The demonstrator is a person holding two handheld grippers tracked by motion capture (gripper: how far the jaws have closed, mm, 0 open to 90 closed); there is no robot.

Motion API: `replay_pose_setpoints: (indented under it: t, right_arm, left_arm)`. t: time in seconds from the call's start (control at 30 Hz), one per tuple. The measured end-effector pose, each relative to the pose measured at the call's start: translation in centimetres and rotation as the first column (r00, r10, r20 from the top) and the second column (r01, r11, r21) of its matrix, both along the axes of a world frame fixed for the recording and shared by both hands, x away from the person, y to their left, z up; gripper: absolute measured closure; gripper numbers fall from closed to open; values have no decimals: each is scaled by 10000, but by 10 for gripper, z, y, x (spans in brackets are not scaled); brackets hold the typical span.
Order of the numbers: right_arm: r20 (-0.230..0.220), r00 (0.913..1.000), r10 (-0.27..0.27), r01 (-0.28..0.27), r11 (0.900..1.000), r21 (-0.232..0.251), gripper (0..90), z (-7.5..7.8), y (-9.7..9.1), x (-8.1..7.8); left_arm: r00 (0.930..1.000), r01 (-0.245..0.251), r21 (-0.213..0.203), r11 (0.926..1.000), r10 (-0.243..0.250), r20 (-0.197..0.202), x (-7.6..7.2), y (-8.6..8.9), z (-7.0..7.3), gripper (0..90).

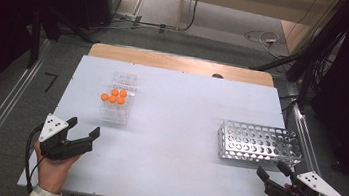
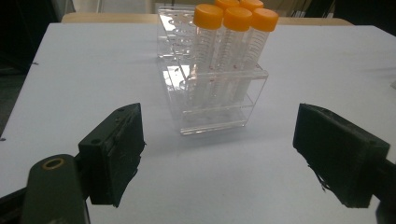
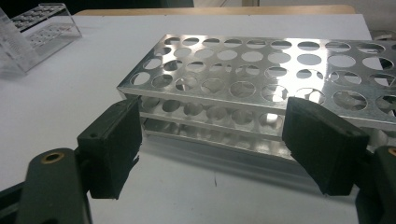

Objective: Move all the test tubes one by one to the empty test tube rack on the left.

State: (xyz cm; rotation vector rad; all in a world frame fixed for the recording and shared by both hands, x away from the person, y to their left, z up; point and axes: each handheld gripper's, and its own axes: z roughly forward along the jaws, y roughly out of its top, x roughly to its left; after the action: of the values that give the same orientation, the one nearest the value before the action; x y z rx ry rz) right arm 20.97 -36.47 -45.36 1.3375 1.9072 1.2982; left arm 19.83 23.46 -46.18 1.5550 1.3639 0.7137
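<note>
Lower left of the high view, the left gripper (image 1: 83, 127) gapes wide, empty, short of the tubes (image 1: 114, 95) in the clear rack (image 1: 116, 113) at centre-left. Lower right, the right gripper (image 1: 271, 169) is spread too, grasping nothing, just before the metal rack (image 1: 257, 143), whose far end its own view cuts off.

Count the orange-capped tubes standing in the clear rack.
5 orange-capped tubes, clustered near the middle of the clear rack: three in its nearer row, two just behind. None seems hidden.

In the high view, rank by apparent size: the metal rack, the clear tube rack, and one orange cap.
1. metal rack, largest by a clear margin.
2. clear tube rack, narrower; it sits somewhat farther from the camera, though the gap looks too big for that to explain.
3. orange cap, by far the smallest.
</note>
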Motion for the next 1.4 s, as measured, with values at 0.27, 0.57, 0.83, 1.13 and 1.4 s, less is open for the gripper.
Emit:
replay_pose_setpoints:
  t: [0.27,0.57,0.83,1.13,1.4]
  right_arm:
    - [-2,9999,-156,156,9999,-16,184,-1,-5,-1]
    - [-22,9995,-324,324,9995,-3,184,-2,-10,-1]
    - [-33,9989,-457,457,9989,-66,184,-3,-14,-1]
    - [-43,9978,-662,661,9978,-107,184,-4,-19,-2]
    - [-132,9956,-928,922,9951,-370,184,-7,-23,-2]
  left_arm:
    - [9997,-236,-14,9997,236,76,-3,5,-1,167]
    - [9991,-421,18,9991,421,52,-7,10,-2,167]
    - [9986,-524,40,9986,524,-6,-9,14,-4,167]
    - [9975,-705,103,9975,706,-98,-10,18,-7,167]
    - [9957,-866,237,9960,873,-296,-11,22,-11,167]
